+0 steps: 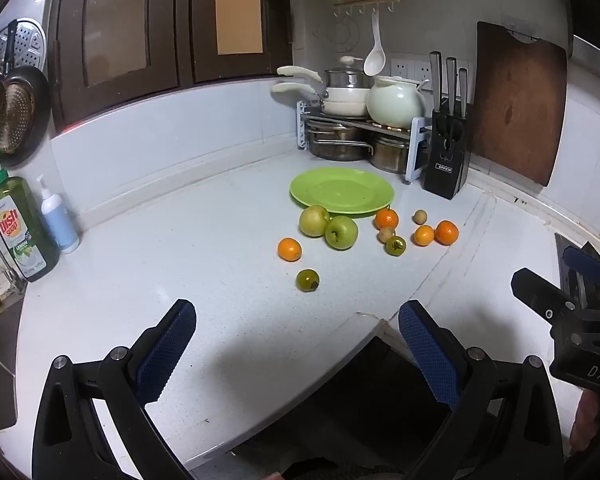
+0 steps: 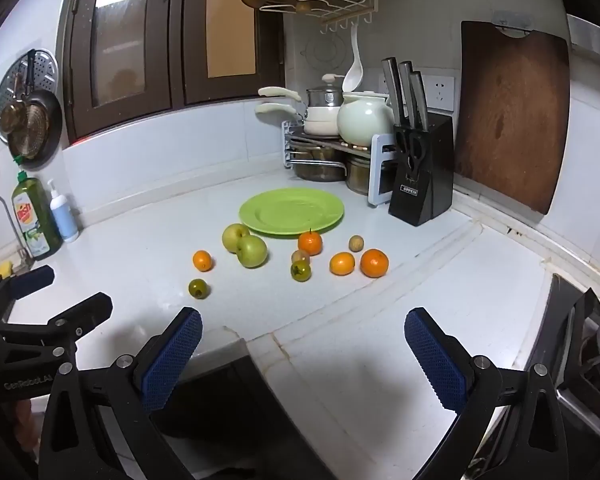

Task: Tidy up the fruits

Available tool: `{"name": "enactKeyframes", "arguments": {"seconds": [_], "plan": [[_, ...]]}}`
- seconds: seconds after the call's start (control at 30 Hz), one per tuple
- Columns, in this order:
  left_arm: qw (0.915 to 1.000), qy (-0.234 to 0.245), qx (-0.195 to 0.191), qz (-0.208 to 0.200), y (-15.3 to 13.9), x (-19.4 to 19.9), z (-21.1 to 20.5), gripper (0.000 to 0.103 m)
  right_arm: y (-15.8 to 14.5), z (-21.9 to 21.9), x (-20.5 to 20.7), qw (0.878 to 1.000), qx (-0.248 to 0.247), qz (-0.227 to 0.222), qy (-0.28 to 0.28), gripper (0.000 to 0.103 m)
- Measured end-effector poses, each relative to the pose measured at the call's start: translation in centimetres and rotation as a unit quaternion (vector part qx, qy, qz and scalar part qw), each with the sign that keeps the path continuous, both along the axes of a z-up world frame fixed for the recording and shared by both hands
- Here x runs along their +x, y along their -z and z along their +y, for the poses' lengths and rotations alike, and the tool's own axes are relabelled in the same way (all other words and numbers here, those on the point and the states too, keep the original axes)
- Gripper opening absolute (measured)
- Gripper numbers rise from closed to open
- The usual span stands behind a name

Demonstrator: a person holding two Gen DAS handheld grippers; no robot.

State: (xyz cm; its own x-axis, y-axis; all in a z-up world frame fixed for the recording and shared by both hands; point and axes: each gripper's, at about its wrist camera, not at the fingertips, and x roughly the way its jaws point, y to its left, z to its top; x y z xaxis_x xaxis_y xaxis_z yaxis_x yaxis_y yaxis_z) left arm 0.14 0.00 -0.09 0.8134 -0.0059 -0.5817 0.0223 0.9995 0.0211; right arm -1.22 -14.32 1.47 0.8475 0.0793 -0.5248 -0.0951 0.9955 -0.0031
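Note:
An empty green plate (image 1: 342,191) (image 2: 291,211) lies on the white counter. In front of it lie two green apples (image 1: 328,227) (image 2: 245,245) touching each other, several oranges (image 1: 289,249) (image 2: 374,263), two small dark green fruits (image 1: 307,280) (image 2: 198,288) and two small brown fruits (image 1: 420,216) (image 2: 356,243). My left gripper (image 1: 296,320) is open and empty, held near the counter's front edge, well short of the fruit. My right gripper (image 2: 303,326) is open and empty, also short of the fruit. Each gripper shows at the edge of the other's view.
A black knife block (image 1: 447,166) (image 2: 422,168) and a pot rack (image 1: 360,128) (image 2: 332,140) stand behind the plate. A wooden cutting board (image 1: 518,104) (image 2: 510,116) leans on the right wall. Dish soap (image 1: 20,228) (image 2: 36,220) stands left by the sink. A stove (image 2: 588,344) sits right.

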Motion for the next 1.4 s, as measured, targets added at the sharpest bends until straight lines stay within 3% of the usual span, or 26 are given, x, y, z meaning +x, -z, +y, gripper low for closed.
{"name": "enactKeyframes", "arguments": {"seconds": [0.07,0.23,0.57,1.4], "plan": [[0.9999,0.0,-0.002,-0.016,-0.8,-0.6,0.1,0.103,0.0,-0.3,-0.1,1.0,0.011,-0.007,0.0,0.102],[1.0,0.002,-0.007,-0.006,-1.7,-0.3,1.0,0.103,-0.4,-0.4,-0.1,1.0,0.004,-0.004,0.0,0.102],[0.9999,-0.003,0.001,-0.01,-1.8,-0.1,-0.9,0.103,-0.5,-0.8,-0.2,1.0,0.004,-0.005,0.0,0.102],[0.9995,-0.006,-0.001,-0.03,-2.3,-0.3,-1.0,0.103,-0.7,-1.1,0.1,1.0,0.009,-0.009,-0.003,0.102]]}}
